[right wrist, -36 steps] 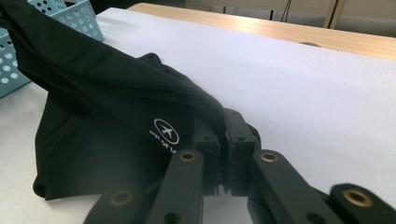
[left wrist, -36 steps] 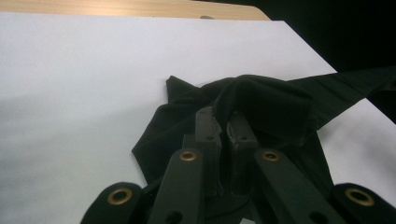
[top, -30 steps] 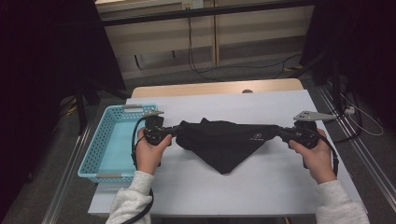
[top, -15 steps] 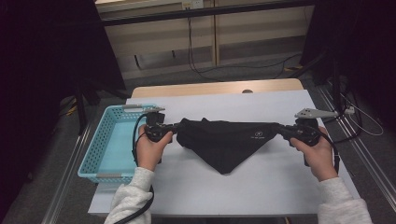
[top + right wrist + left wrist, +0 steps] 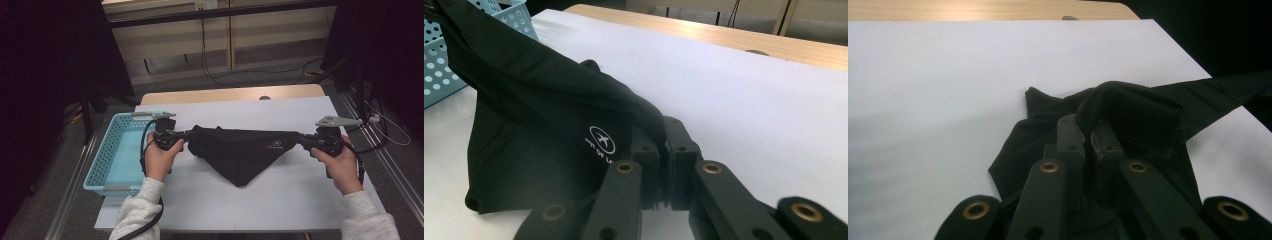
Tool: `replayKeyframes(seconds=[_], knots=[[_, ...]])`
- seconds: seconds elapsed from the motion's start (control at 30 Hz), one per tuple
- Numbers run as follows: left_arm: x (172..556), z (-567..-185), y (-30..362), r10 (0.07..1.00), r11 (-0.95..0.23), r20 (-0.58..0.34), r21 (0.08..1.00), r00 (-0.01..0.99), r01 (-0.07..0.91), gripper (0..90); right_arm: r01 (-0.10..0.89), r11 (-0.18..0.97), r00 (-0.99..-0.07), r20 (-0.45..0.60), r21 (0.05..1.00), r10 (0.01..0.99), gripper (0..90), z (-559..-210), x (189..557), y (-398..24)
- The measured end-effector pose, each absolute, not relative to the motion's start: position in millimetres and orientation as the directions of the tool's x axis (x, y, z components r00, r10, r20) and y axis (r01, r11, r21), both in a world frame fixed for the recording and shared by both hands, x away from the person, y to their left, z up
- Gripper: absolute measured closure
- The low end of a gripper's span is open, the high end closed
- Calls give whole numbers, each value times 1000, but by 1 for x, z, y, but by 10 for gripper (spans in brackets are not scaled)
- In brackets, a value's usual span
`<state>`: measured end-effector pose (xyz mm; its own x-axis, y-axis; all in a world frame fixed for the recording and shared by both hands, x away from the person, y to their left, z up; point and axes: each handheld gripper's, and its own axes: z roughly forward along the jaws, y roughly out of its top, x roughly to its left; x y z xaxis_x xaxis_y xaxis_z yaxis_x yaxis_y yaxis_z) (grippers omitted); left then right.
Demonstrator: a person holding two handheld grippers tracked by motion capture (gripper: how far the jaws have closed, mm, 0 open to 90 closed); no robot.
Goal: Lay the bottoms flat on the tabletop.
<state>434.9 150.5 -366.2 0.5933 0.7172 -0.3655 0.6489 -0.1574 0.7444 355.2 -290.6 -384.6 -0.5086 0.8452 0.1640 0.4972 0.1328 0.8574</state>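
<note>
A black garment (image 5: 242,150) with a small white logo (image 5: 602,138) hangs stretched between my two grippers above the white table (image 5: 250,205), its lower part drooping to a point. My left gripper (image 5: 186,135) is shut on the garment's left corner (image 5: 1128,107), the cloth bunched over its jaws. My right gripper (image 5: 300,139) is shut on the right corner (image 5: 644,112), near the logo. Both jaw pairs stand pressed together with fabric between them.
A light blue plastic basket (image 5: 112,160) sits at the table's left edge, close to my left hand; it also appears as the basket (image 5: 444,65) behind the cloth. A wooden strip (image 5: 230,94) runs along the table's far edge. Cables lie on the floor beyond.
Both hands have held almost still; the garment stays stretched between the grippers, with the left hand shifted only slightly.
</note>
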Motion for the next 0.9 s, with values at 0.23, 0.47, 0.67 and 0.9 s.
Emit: replayKeyframes(seconds=[0.23,0.47,0.67,0.9], knots=[[437,-367,153,723,-144,-371,744,582,653,858,502,141,-513,162,853,843,863,-383,361,-291],[444,-367,150,723,-148,-368,744,585,651,858,506,149,-510,156,850,846,862,-384,364,-291],[452,-370,147,720,-148,-383,730,579,667,858,520,146,-507,166,842,846,862,-386,370,-295],[479,-364,141,730,-134,-397,715,556,686,859,541,179,-502,145,822,852,865,-383,394,-293]])
